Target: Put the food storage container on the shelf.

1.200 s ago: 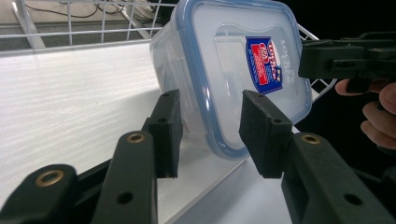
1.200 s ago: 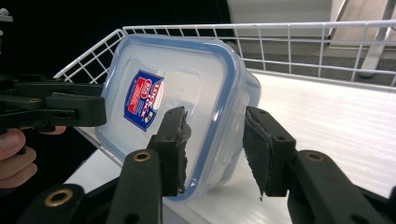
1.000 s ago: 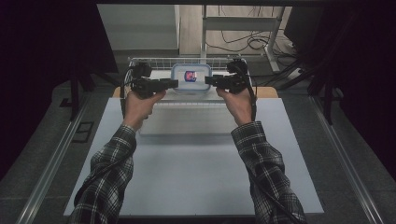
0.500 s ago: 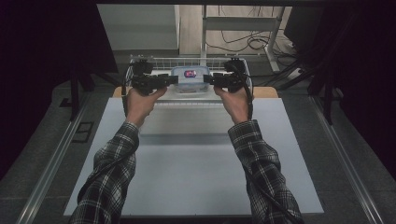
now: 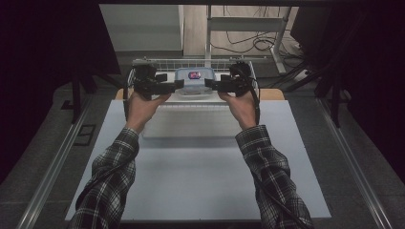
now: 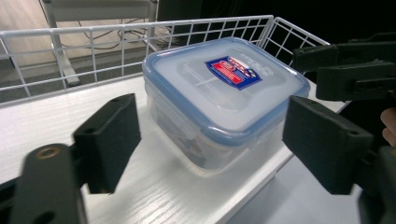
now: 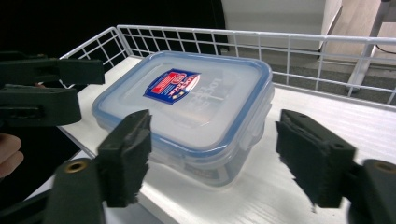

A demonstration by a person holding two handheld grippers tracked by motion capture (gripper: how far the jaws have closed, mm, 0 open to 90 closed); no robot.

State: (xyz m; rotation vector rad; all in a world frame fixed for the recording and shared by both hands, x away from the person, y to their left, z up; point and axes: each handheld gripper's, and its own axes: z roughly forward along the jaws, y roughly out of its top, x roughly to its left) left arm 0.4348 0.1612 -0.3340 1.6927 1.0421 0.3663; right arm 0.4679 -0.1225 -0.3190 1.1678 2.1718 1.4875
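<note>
A clear plastic food box [image 5: 194, 78] with a blue-rimmed lid and a red and blue label stands on a white shelf [image 5: 187, 99] at the far end of the table. My left gripper [image 5: 177, 85] is at the box's left side and my right gripper [image 5: 210, 84] at its right. Both are open. In the left gripper view the box [image 6: 224, 98] lies just beyond the spread pads [image 6: 112, 140] of the left gripper [image 6: 215, 140]. In the right gripper view the box [image 7: 187, 107] sits ahead of the right gripper [image 7: 219, 156], its pads [image 7: 128, 154] apart and not touching it.
A white wire rail [image 5: 191, 62] fences the shelf's back and sides. A white mat [image 5: 200, 167] covers the table in front of the shelf. Metal rails [image 5: 52, 167] run along both table sides. Cables and a metal frame [image 5: 248, 24] lie beyond the rail.
Both arms have reached a little farther forward. The box now sits slightly farther back on the shelf, with the grippers still at its two sides.
</note>
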